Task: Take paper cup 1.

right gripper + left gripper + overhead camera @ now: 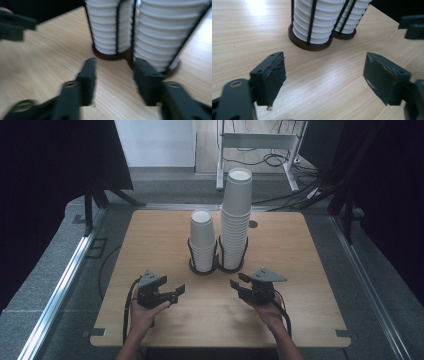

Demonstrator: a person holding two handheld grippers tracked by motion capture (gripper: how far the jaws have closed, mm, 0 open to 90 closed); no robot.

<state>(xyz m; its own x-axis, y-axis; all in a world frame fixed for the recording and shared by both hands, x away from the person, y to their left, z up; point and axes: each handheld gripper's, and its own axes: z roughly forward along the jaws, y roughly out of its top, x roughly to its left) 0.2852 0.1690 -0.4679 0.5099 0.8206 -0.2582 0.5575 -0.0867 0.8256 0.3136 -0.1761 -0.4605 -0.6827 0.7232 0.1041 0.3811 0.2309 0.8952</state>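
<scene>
Two stacks of white paper cups stand in black wire holders at the middle of the wooden table (150, 245). The short stack (202, 240) is on the left and the tall stack (236, 215) on the right. My left gripper (176, 295) hovers near the front left, pointing right toward the holders. In the left gripper view its jaws (324, 72) stand wide apart over bare wood, open, with the short stack (319, 20) ahead. My right gripper (236, 282) sits front right, angled toward the stacks. Its jaws (115, 72) are open and empty just before the tall stack (162, 37).
Grey floor with metal rails surrounds the table. A white frame (260, 142) and cables lie beyond the far edge. Dark curtains hang on both sides. Bare wood spreads to the left and right of the holders.
</scene>
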